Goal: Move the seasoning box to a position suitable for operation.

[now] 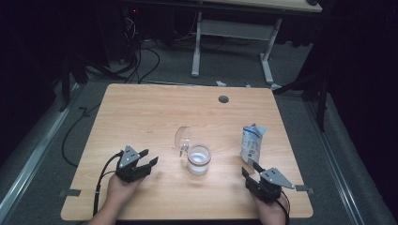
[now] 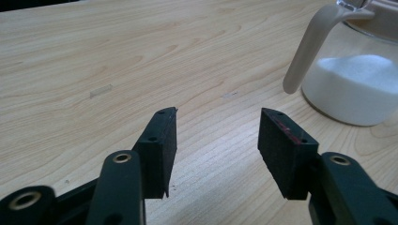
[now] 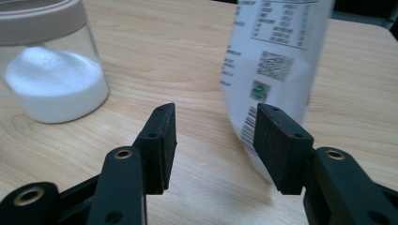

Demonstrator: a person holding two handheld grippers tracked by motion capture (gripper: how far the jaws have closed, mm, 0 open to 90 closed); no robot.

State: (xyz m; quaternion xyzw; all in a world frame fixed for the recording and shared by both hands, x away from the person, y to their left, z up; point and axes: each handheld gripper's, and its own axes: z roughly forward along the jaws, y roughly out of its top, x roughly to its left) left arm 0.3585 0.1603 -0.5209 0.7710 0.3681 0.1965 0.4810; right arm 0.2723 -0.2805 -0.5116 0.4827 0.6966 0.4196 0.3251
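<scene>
Both grippers sit nearest me, jaws spread, holding nothing — left gripper aimed toward the jar mid-table, right gripper just before the standing pouch. My worry: nudging that pouch over — a jaw edge clips it.

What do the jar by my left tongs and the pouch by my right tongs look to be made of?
The jar looks like clear glass or hard plastic: the white powder shows through its glossy wall. Its open lid looks see-through, with a matte beige plastic latch. The pouch seems to be thin, flexible printed plastic film, white with a barcode, slightly creased; it could be coated paper.
</scene>
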